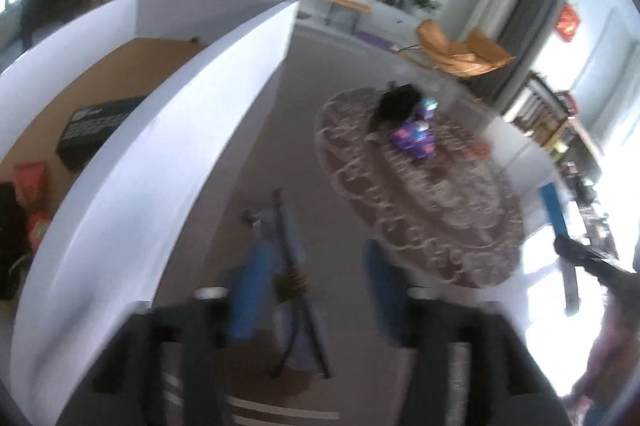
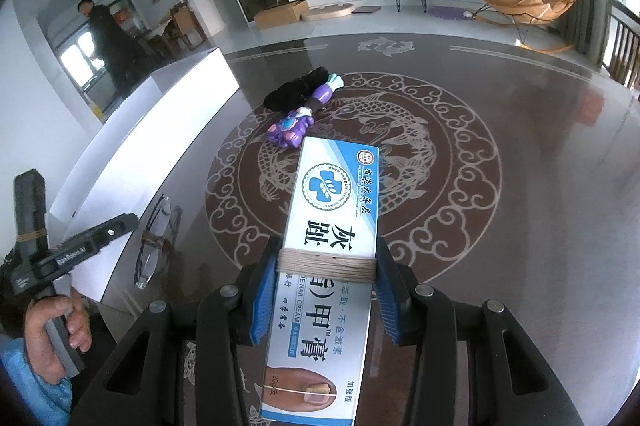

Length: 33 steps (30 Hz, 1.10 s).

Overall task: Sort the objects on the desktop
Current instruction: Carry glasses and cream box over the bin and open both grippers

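Observation:
My right gripper (image 2: 326, 262) is shut on a white and blue nail cream box (image 2: 332, 209) and holds it above the dark patterned table (image 2: 520, 153). A purple toy (image 2: 290, 131) and a black object (image 2: 296, 91) lie on the table beyond the box. Folded glasses (image 2: 154, 246) lie by the table's left edge. My left gripper (image 1: 312, 266) is open, its blue fingers (image 1: 254, 290) on either side of the glasses (image 1: 294, 282), blurred. The purple toy (image 1: 412, 139) and black object (image 1: 396, 101) show further ahead.
A white open box (image 1: 160, 129) stands at the left, with a brown floor, a black box (image 1: 96, 125) and red packets (image 1: 30, 181) inside. It shows as a white wall in the right wrist view (image 2: 160, 129). A person stands in the far room.

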Each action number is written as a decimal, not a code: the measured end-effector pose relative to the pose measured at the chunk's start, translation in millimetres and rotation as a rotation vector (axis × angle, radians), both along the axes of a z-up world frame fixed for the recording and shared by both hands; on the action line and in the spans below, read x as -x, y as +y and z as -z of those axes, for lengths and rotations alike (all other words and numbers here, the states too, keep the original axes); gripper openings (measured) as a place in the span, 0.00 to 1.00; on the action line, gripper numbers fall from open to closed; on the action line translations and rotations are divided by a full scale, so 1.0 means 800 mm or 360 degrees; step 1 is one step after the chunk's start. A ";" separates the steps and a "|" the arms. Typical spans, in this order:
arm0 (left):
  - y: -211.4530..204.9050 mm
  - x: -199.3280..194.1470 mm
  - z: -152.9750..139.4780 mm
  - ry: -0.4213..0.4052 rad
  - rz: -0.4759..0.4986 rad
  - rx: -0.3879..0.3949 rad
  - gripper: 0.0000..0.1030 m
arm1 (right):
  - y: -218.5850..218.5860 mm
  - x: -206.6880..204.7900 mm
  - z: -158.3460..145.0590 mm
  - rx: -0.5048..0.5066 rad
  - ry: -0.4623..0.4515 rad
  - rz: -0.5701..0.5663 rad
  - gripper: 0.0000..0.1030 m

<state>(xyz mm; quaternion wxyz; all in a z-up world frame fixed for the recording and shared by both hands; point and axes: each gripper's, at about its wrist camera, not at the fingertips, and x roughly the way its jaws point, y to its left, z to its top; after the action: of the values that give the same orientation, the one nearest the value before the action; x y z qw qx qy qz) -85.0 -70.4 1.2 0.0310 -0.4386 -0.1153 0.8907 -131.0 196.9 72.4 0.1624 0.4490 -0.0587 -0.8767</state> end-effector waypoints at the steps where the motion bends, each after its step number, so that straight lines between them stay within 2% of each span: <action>1: 0.002 0.000 0.004 -0.0013 -0.0021 0.0052 0.72 | -0.002 0.001 0.002 0.0000 -0.0002 -0.0006 0.43; 5: 0.020 0.019 0.037 -0.0180 0.0021 0.0212 0.73 | -0.007 0.002 0.008 0.0020 -0.0012 -0.0025 0.43; 7: 0.026 0.026 0.052 -0.0235 0.0066 0.0245 0.68 | -0.010 0.001 0.008 0.0031 -0.0009 -0.0033 0.43; 8: 0.032 0.025 0.052 -0.0187 0.0086 0.0311 0.58 | -0.011 0.000 0.007 0.0033 -0.0007 -0.0038 0.43; 9: 0.036 0.025 0.053 -0.0173 0.0097 0.0368 0.36 | -0.013 -0.002 0.006 0.0033 -0.0002 -0.0041 0.43; 10: 0.037 0.025 0.051 -0.0155 0.0117 0.0368 0.17 | -0.014 -0.004 0.003 0.0027 0.0006 -0.0046 0.43; 11: 0.033 0.025 0.050 -0.0147 0.0135 0.0279 0.11 | -0.015 -0.006 0.001 0.0019 0.0014 -0.0053 0.43; 16: 0.013 0.007 0.019 0.0017 0.0086 0.0124 0.10 | -0.026 -0.007 -0.015 -0.0002 0.0042 -0.0101 0.43; 20: -0.017 -0.016 -0.041 0.0178 0.0046 -0.0057 0.10 | -0.057 0.005 -0.036 -0.0001 0.0084 -0.0184 0.43; 22: -0.040 -0.024 -0.074 0.0255 0.0017 -0.0078 0.10 | -0.085 0.015 -0.056 0.0031 0.0120 -0.0249 0.43; 25: -0.094 -0.035 -0.114 0.0329 -0.0073 -0.0028 0.10 | -0.145 0.025 -0.091 0.0098 0.0192 -0.0378 0.43; 28: -0.160 -0.033 -0.126 0.0301 -0.0224 0.0067 0.10 | -0.224 0.030 -0.123 0.0160 0.0253 -0.0551 0.43; 30: -0.211 -0.027 -0.116 0.0224 -0.0342 0.0092 0.10 | -0.293 0.029 -0.138 0.0198 0.0272 -0.0694 0.43; 33: -0.266 -0.022 -0.090 0.0100 -0.0468 0.0146 0.10 | -0.377 0.025 -0.142 0.0220 0.0278 -0.0871 0.43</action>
<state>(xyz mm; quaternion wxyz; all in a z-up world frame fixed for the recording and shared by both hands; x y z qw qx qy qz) -67.8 -283.2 73.0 -0.1162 -0.3900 -0.1363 0.9033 -150.7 -104.7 185.7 0.4274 0.3587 0.0190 -0.8296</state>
